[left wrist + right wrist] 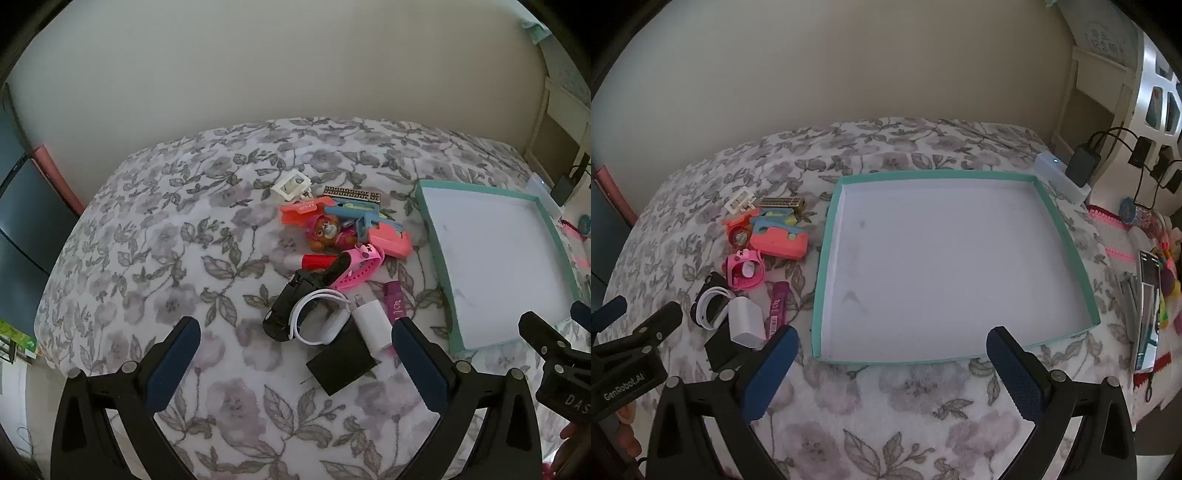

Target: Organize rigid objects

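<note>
On the floral bed (147, 229), the left claw (295, 347) hangs spread wide and empty over the toy pile (328, 236); a black block (341, 363) and white charger (373, 325) lie between its fingers. At three o'clock of the pile sits the teal tray (1067, 236), bare inside. The right claw (892, 354) is spread, empty, at the tray's six o'clock edge.

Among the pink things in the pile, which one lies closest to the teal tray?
The purple-pink tube, lying flat beside the tray; the pink watch and coral toy sit farther left.
</note>
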`<state>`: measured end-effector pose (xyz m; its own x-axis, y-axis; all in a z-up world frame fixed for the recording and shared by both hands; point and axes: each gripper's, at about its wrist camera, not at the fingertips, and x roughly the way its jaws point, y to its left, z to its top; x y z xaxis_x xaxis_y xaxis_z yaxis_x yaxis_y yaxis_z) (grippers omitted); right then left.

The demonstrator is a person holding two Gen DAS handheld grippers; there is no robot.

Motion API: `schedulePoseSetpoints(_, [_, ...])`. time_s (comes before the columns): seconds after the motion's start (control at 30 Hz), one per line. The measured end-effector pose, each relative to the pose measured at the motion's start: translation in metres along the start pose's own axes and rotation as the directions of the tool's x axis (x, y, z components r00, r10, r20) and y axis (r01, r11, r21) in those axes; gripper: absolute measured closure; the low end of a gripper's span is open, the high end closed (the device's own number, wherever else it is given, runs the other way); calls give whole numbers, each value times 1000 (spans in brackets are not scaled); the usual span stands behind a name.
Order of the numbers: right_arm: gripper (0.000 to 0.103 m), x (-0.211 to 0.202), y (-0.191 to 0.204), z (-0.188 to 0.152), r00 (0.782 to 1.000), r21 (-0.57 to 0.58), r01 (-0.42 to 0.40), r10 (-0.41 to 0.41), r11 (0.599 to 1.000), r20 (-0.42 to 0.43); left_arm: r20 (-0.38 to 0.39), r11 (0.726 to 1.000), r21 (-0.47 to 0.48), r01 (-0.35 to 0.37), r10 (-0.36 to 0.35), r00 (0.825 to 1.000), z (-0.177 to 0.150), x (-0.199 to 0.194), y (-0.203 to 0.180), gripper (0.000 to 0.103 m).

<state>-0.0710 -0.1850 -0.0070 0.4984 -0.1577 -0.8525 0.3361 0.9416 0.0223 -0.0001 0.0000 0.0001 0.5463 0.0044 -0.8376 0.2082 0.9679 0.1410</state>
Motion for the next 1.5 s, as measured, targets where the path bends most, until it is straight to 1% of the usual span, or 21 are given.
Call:
schedulePoseSetpoints(0.4, [0,2,5,0,1000,-2,12,-12,1000,-7,-9,1000,-12,-6,6,1000,1,1,1,0])
schedulePoseSetpoints(0.83, [0,3,3,0,1000,-4,4,-4,1000,-23,-25,1000,-5,-15,15,1000,-1,5,2,0])
schedulePoseSetpoints(1.5, [0,4,2,-2,1000,-8,6,-6,1000,-25,-29,1000,-6,-17,17,999,-3,6,4,0])
